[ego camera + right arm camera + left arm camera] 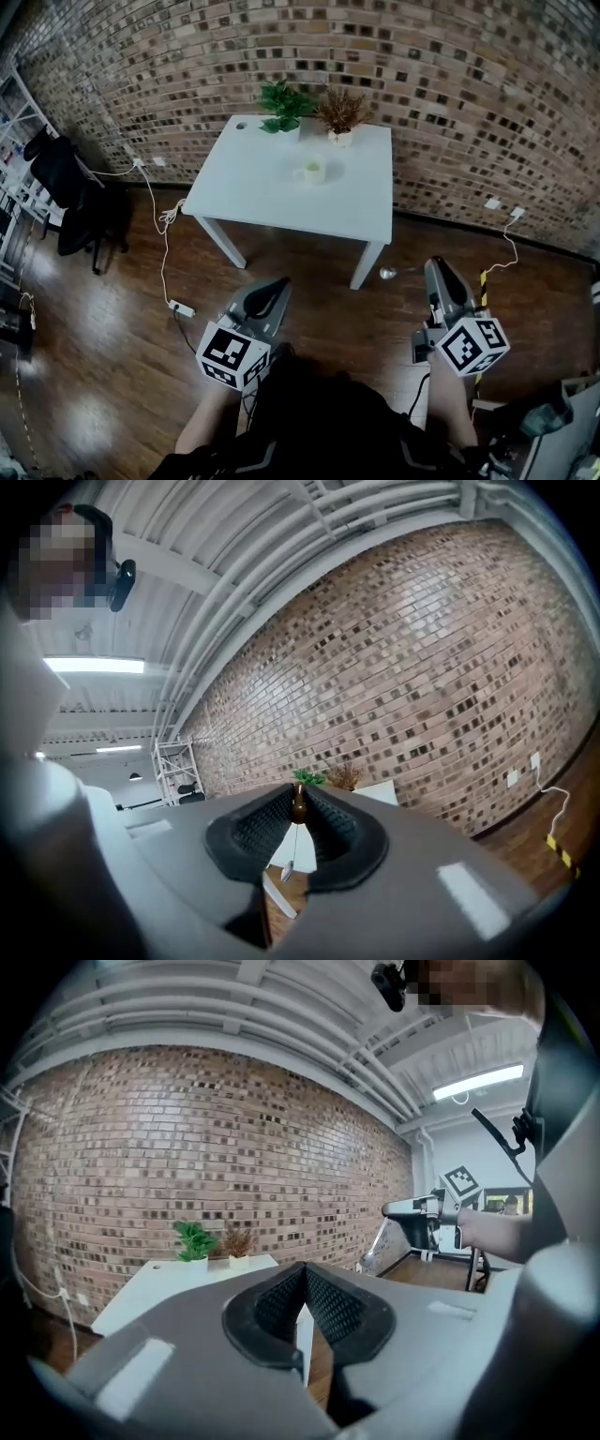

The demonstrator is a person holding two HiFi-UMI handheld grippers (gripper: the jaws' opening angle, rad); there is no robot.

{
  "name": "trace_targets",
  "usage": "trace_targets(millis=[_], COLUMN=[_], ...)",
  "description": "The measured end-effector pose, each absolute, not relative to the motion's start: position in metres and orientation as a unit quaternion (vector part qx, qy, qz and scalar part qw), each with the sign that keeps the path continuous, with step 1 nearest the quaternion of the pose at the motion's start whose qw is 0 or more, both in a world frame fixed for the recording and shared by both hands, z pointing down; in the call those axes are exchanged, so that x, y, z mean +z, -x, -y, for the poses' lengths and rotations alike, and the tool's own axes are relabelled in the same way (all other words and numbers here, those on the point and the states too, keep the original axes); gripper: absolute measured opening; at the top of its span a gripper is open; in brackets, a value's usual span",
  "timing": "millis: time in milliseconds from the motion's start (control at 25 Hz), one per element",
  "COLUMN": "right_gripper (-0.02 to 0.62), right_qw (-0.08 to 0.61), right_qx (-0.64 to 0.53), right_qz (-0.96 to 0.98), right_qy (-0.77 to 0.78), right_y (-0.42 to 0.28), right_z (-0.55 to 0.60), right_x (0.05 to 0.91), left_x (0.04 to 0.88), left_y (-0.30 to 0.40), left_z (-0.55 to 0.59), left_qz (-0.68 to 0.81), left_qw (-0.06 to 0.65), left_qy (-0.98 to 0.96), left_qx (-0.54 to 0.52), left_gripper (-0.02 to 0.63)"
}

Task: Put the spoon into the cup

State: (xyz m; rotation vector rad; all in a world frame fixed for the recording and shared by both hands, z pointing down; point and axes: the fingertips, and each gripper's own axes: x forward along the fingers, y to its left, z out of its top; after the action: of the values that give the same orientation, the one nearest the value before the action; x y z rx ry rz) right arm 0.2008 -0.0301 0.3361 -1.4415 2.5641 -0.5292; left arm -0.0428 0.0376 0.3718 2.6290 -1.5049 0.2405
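Note:
A pale green cup [313, 172] stands near the middle of the white table [262, 187], far ahead of both grippers. My right gripper [433, 265] is over the wooden floor in front of the table's right corner. It is shut on a thin metal spoon [386, 274], whose bowl sticks out to the left. In the right gripper view the spoon's brown handle end [298, 803] is pinched between the pads and the bowl hangs below. My left gripper [279, 281] is level with it on the left, shut with nothing in it. The left gripper view shows the spoon [371, 1257] hanging from the right gripper [412, 1208].
Two potted plants, one green [281, 105] and one dried brown [341, 112], stand at the table's far edge against the brick wall. A power strip [181, 307] with a white cable lies on the floor at the left. A black chair [66, 187] stands further left.

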Motion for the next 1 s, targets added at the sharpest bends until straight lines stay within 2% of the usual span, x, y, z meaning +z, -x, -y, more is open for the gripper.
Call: trace_targets(millis=[360, 640, 1000], right_gripper=[0.049, 0.049, 0.049], right_qw=[0.089, 0.051, 0.058], right_qx=[-0.185, -0.175, -0.164], right_qz=[-0.823, -0.815, -0.829], right_qy=[0.529, 0.549, 0.532], right_y=[-0.115, -0.072, -0.048], right_z=[0.096, 0.134, 0.228], right_x=[0.334, 0.338, 0.346], left_x=[0.379, 0.384, 0.39], left_y=[0.125, 0.141, 0.161], left_z=[0.044, 0.09, 0.177], left_qz=[0.421, 0.353, 0.373], left_qw=[0.072, 0.09, 0.106], left_qy=[-0.901, -0.93, -0.92], left_qx=[0.071, 0.054, 0.055], left_gripper=[0.003, 0.003, 0.003])
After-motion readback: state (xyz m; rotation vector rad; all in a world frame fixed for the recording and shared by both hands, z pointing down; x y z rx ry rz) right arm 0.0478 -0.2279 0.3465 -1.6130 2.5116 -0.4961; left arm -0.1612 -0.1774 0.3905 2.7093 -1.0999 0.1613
